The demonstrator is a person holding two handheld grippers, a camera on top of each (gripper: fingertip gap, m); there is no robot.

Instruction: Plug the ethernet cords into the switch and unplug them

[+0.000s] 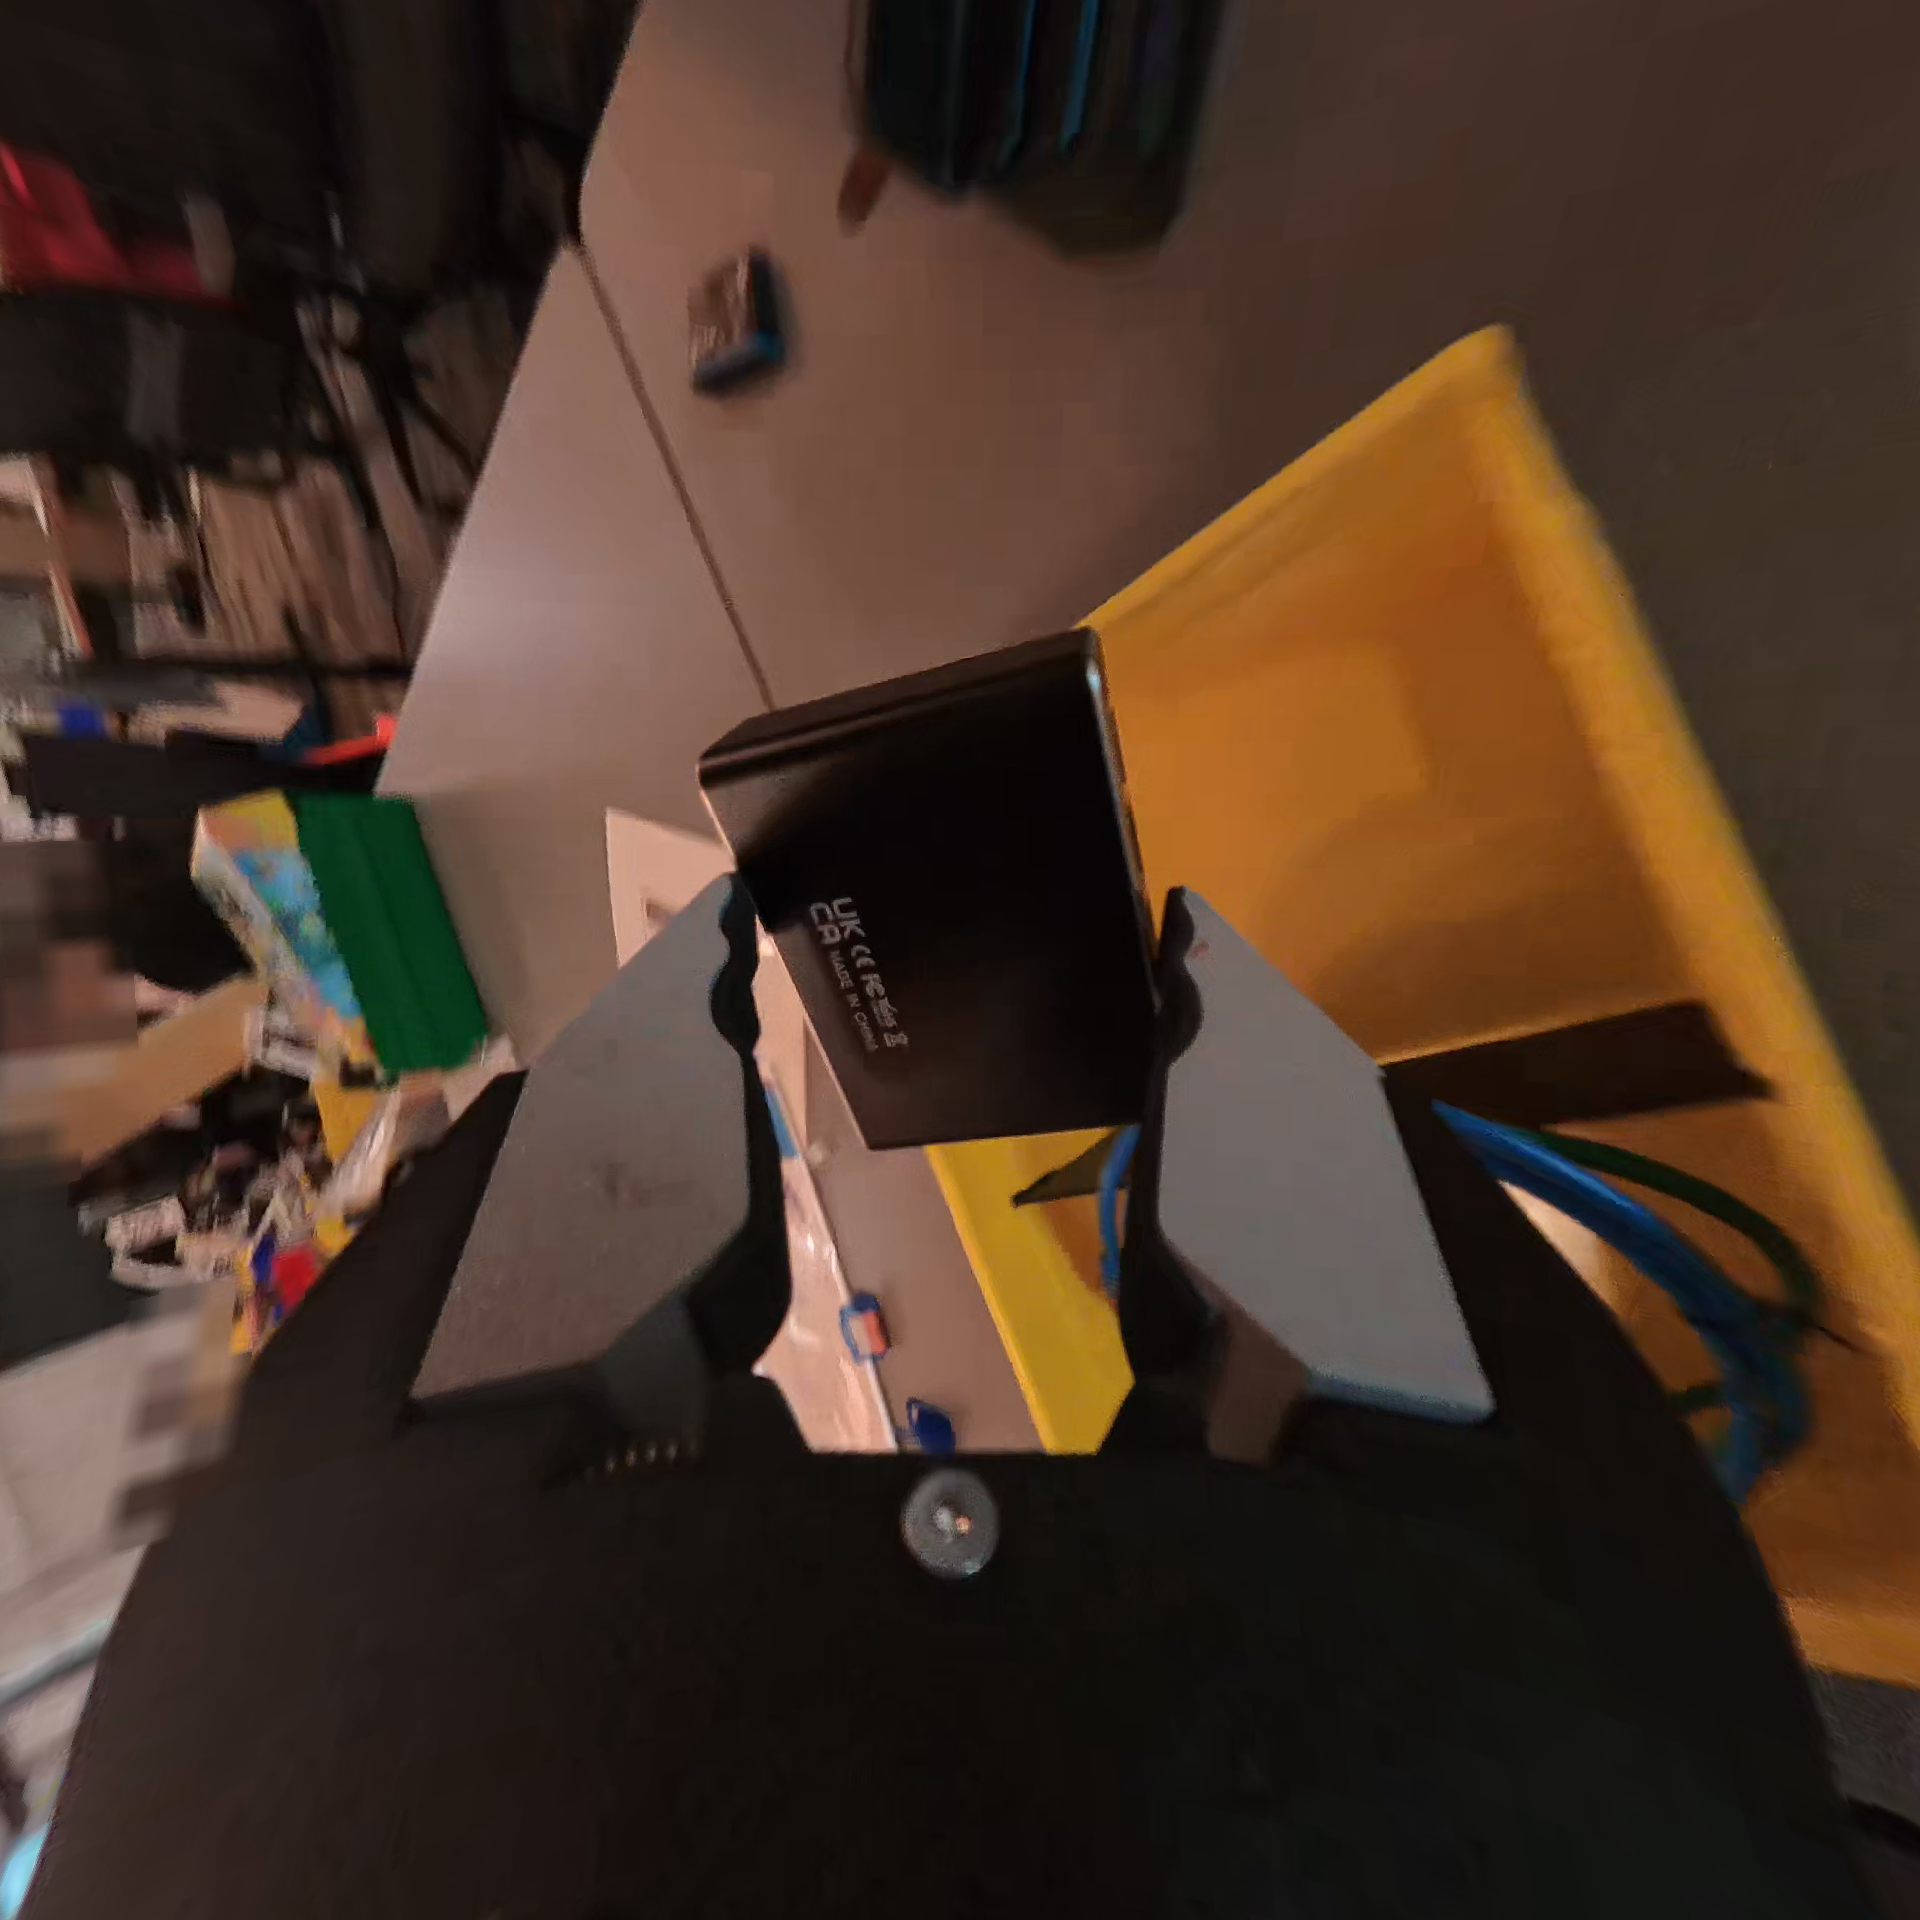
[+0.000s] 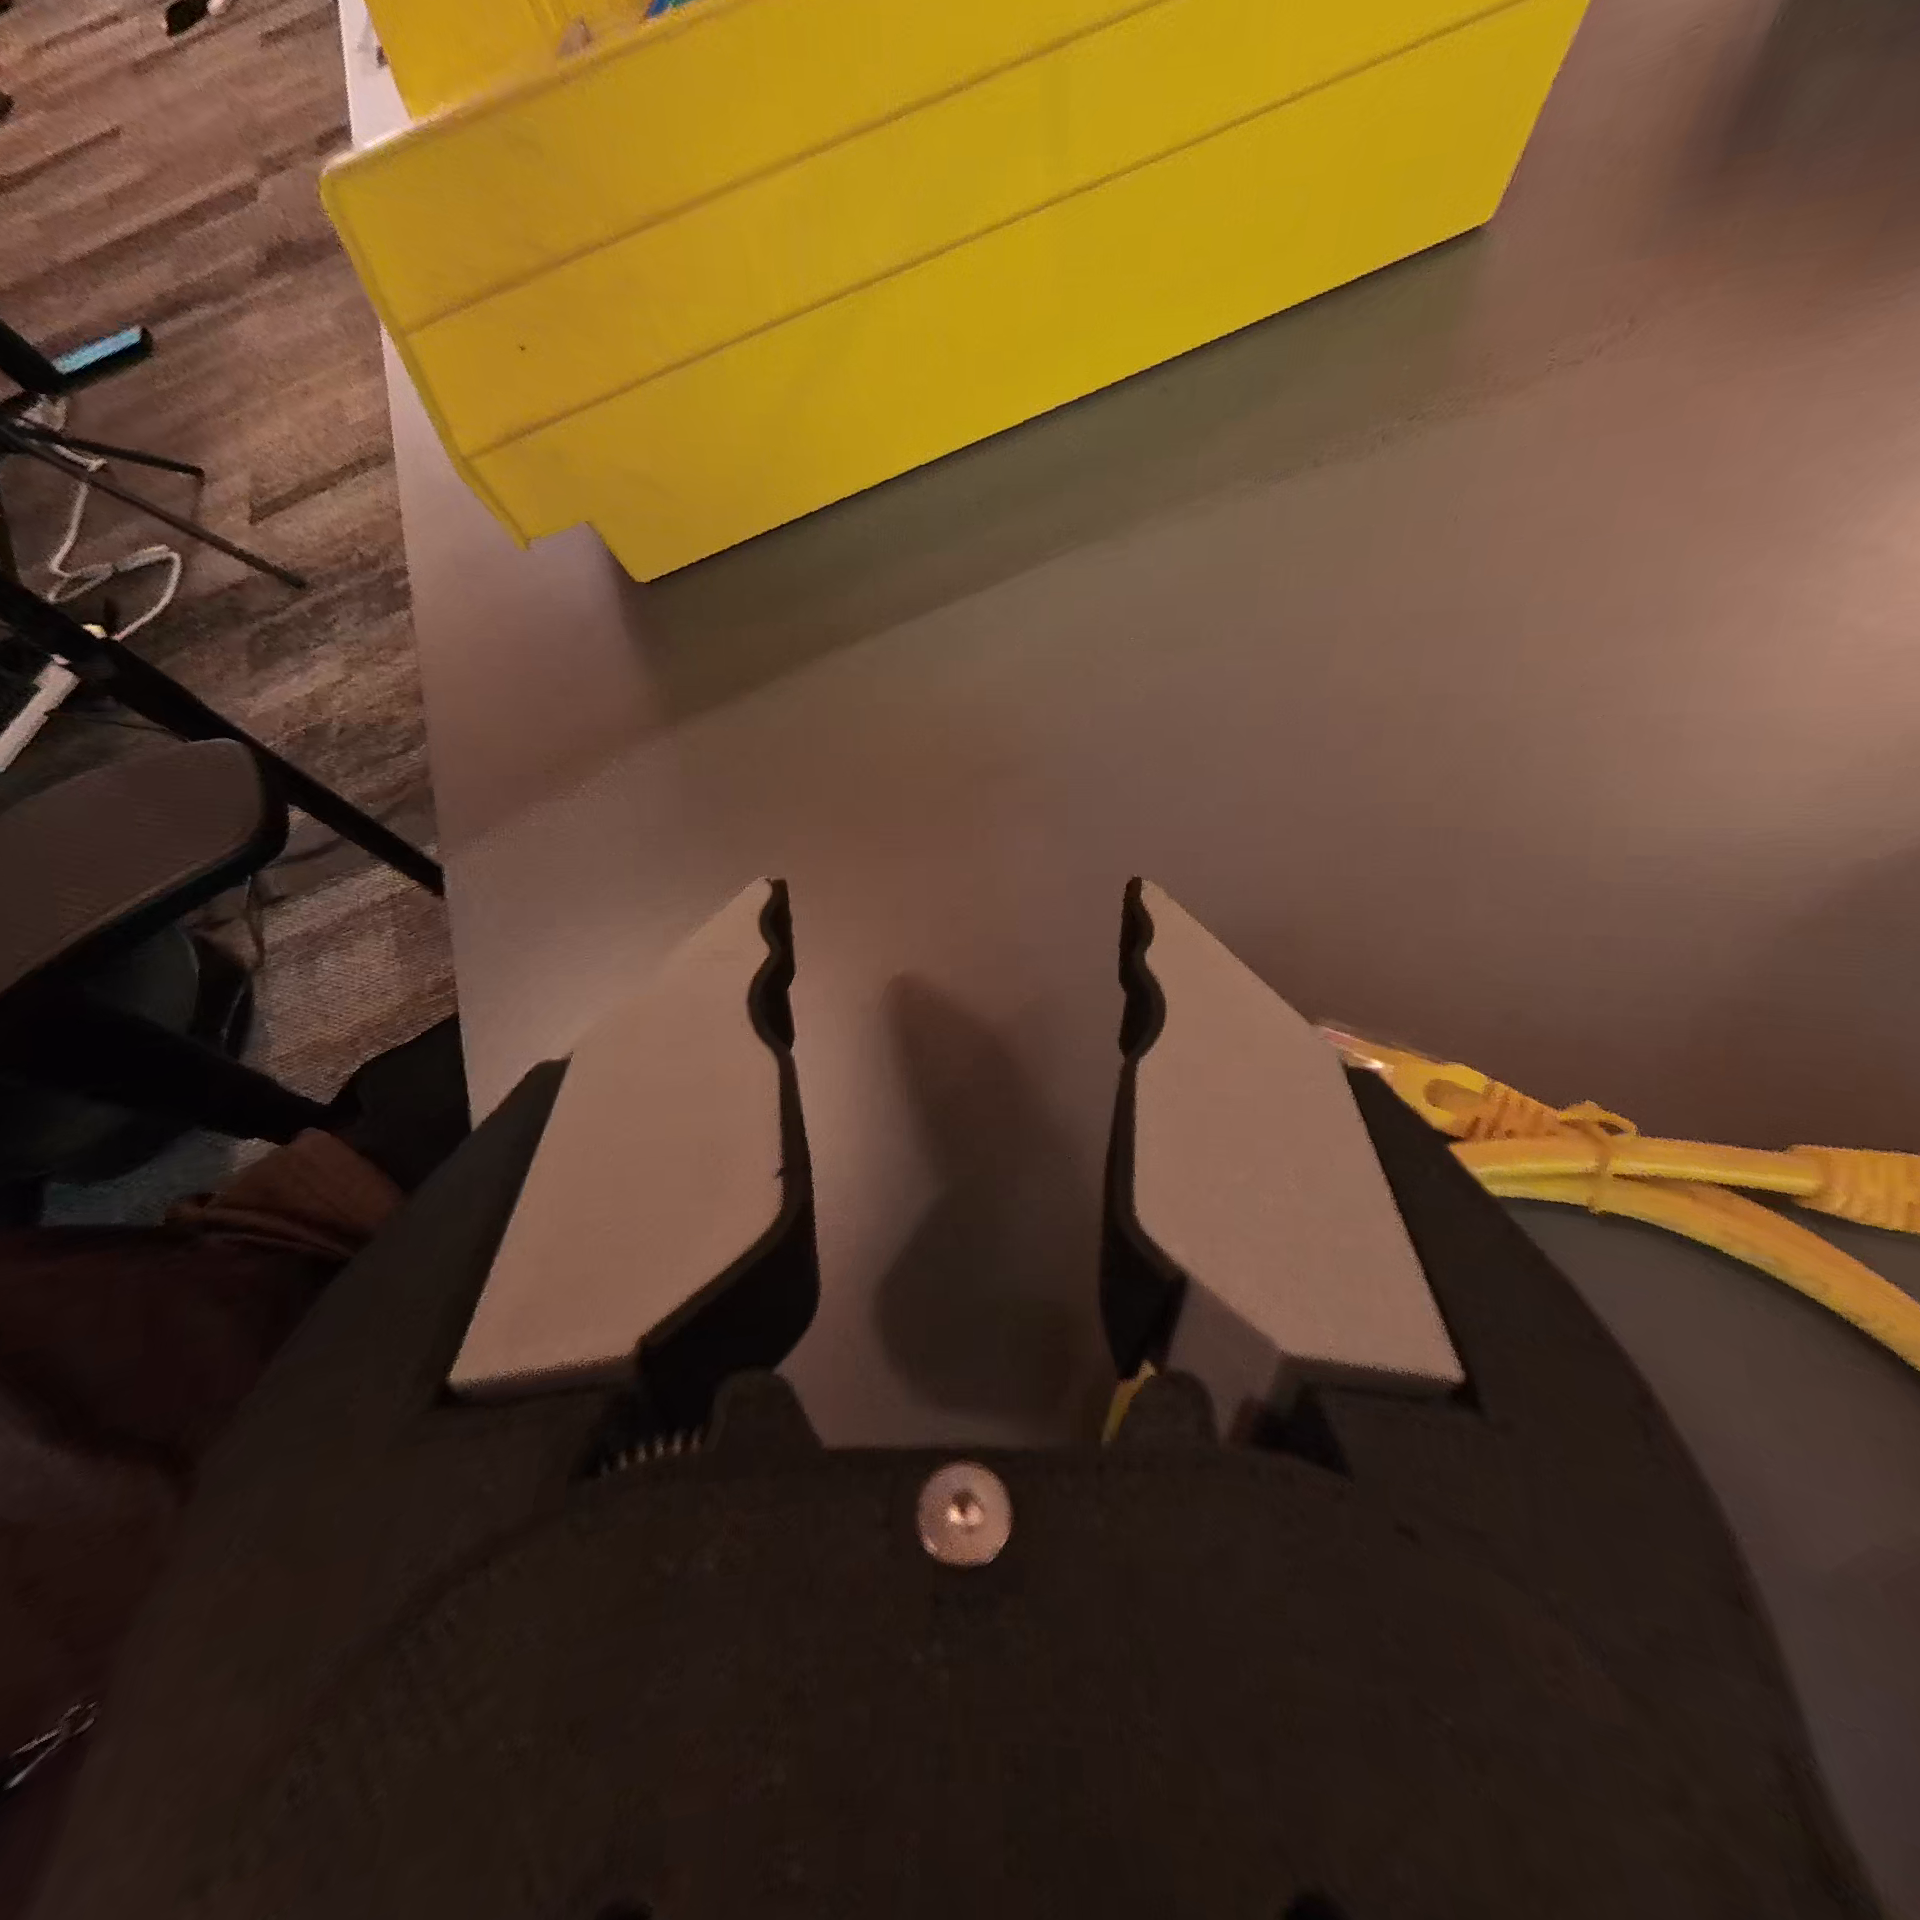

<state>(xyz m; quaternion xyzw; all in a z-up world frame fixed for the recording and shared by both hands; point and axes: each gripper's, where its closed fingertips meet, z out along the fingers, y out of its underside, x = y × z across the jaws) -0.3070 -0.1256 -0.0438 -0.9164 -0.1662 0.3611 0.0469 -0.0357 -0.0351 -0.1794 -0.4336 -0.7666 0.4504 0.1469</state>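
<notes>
Small black metal box-shaped switch [image 1: 935, 894], printed underside facing the camera, tilted, clamped between the left gripper [image 1: 954, 914] fingers, held in the air. Beyond it to the right: yellow plastic bin [image 1: 1455, 727] on the grey table [image 1: 582, 623]; blue ethernet cords [image 1: 1662, 1247] trail along the right finger into the bin.

Right gripper [image 2: 956, 914]: jaws parted, nothing between them, above the grey table. Yellow ethernet cord [image 2: 1621, 1174], tie-bundled, lies just beside its right finger. Bin's yellow wall ahead.
</notes>
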